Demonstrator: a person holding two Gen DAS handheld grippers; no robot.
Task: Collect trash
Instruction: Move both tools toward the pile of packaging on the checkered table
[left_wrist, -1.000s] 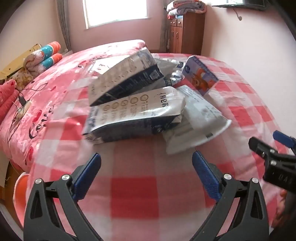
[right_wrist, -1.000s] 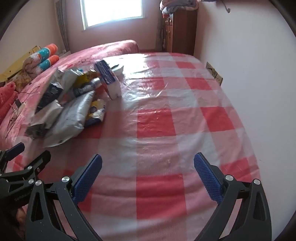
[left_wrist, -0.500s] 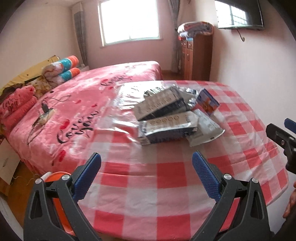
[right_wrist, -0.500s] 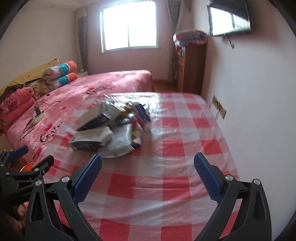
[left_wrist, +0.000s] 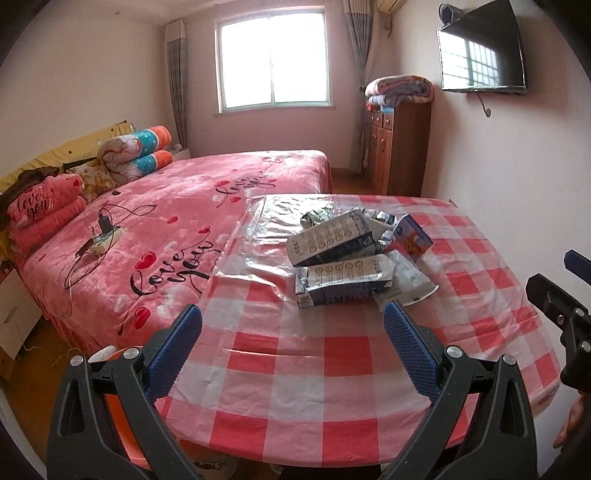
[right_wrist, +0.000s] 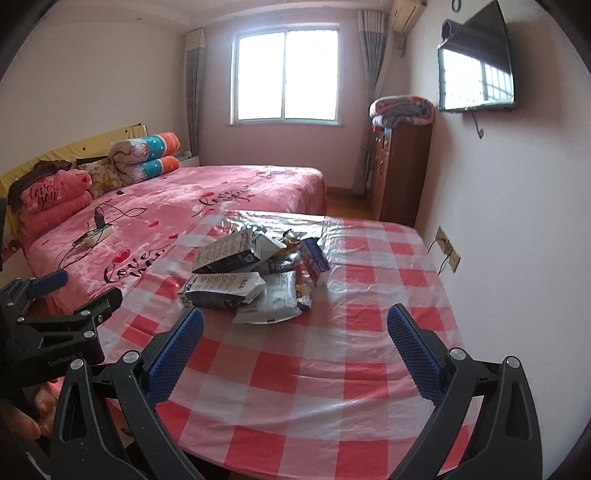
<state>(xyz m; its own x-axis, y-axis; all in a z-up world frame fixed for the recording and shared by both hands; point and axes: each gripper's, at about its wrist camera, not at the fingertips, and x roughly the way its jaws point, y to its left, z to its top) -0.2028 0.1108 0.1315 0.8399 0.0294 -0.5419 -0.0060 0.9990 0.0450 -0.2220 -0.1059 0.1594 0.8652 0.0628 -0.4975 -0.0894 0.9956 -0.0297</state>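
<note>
Hovering at the near edge of the table (left_wrist: 332, 373), both tools well apart from the trash. Left gripper (left_wrist: 291, 343) gaping wide, blue ribbed pads (left_wrist: 406, 343) holding nothing; right gripper (right_wrist: 295, 347) likewise spread wide and empty.

Lying heaped near the middle of the checked tablecloth (right_wrist: 351, 369): the trash pile (left_wrist: 354, 258), just beyond a sheet of clear plastic film (left_wrist: 266, 221). Topping the heap, two flattened cartons (left_wrist: 340, 280), grey-white and dark blue, one stacked on the other, the upper one (left_wrist: 328, 240) tilting. Leaning at the right of the pile, a small blue box (left_wrist: 412, 238) standing on edge. Peeking out underneath, a pale pouch (right_wrist: 273, 302) and crinkled foil wrappers (right_wrist: 288, 240).

Judging all of it light and empty-looking. Cartons probably stiff along folded edges yet crushable on broad faces, so pinching a free end or corner seems best, where the pads can close across the thin side. Pouch and wrappers likely limp and slick, apt to slide or droop; gripping a crimped seam should be holding better than the glossy middle. Box seeming rigid enough for a pinch across its narrow width.

Glossy film over the cloth likely letting pieces skid when nudged. No bin clearly identifiable in either view.
</note>
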